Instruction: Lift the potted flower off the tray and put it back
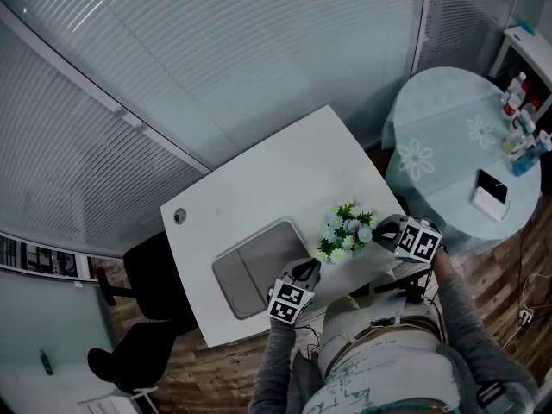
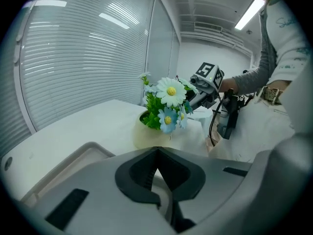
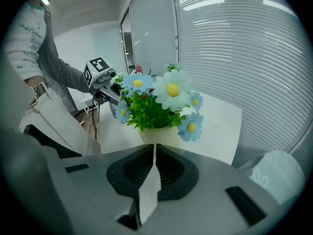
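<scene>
left gripper (image 1: 309, 271), right gripper (image 1: 383, 228): fingers clenched empty, flanking potted flower (image 1: 347, 231) beside tray (image 1: 257, 271); pot half-hidden by blooms.

Held angled downward: left hand-held gripper (image 1: 309, 270) and right hand-held gripper (image 1: 385, 228), aimed inward toward one another. Jaws of both are pressed together, nothing gripped.

A cream pot of white and blue daisies (image 1: 347, 231) stands upright on the white surface (image 1: 259, 175), just beside the grey rectangular tray (image 1: 259, 270).
</scene>
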`<state>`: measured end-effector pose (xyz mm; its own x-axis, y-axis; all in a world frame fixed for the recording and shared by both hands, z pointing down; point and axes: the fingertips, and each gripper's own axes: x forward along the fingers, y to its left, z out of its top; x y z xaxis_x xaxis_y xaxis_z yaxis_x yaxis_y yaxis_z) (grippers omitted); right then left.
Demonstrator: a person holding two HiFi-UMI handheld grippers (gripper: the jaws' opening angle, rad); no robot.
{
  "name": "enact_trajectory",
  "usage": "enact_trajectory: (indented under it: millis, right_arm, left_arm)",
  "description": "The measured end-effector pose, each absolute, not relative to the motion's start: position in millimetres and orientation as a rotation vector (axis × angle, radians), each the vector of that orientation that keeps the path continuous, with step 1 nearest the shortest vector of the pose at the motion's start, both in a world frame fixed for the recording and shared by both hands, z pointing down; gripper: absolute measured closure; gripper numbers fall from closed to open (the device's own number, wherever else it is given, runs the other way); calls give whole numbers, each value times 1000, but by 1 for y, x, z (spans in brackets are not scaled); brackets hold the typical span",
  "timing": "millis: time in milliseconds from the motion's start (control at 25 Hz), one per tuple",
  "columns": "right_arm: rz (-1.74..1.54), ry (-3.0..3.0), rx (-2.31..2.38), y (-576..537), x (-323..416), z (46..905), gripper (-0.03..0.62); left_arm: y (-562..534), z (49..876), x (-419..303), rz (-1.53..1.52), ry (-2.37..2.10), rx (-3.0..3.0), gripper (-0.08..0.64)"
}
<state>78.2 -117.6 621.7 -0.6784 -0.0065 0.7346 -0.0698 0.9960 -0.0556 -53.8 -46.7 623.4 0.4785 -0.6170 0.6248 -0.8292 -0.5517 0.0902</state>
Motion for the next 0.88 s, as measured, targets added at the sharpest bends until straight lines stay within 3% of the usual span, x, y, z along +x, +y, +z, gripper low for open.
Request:
enact_trajectory:
  millis: [600,880]
  right_arm:
    - [21,-2341,-318,-143,87,633,561]
    - [97,-2377,-274,-148,72,630,561]
  left_arm:
    - [-67,624,-39,829,-1317,2226,549]
    - [-71,623,-51,809,-1216,2252,549]
